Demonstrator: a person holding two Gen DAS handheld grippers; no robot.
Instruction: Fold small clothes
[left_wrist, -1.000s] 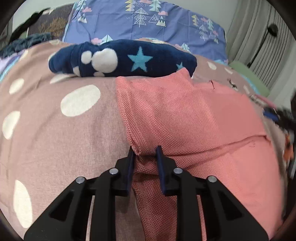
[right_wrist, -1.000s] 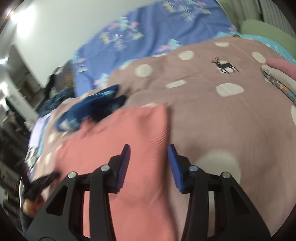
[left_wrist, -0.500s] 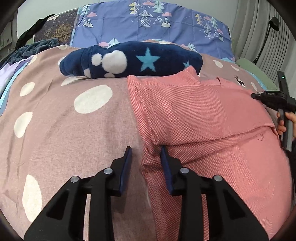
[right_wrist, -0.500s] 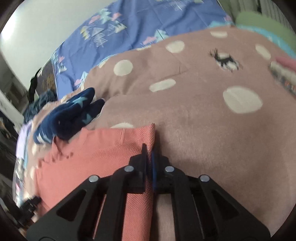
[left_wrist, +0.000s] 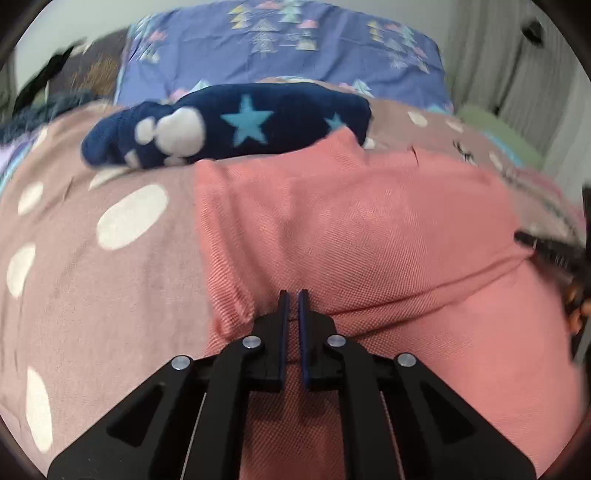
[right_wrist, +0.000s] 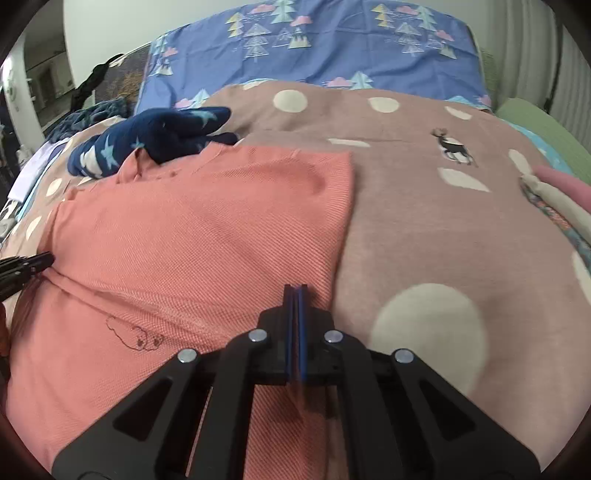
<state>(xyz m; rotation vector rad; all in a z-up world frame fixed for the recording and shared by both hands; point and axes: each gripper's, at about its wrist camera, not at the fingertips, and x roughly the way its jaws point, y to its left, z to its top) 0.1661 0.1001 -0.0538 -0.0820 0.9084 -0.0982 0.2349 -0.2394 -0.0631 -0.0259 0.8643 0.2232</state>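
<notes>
Pink shirt (left_wrist: 369, 236) spread flat on bed (left_wrist: 74, 295); left claw (left_wrist: 291, 295) closing onto its near fold, formerly gaping; right claw (right_wrist: 294, 290) newly clenched on right edge, ready for folding

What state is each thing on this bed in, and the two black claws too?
Pink shirt: lying flat, partly folded, edges pinched.
Left gripper: closing on the shirt's edge.
Right gripper: shut on the shirt's other edge.
Navy garment: bunched up, touching the shirt's far edge.
Blanket: spread out under everything.
</notes>
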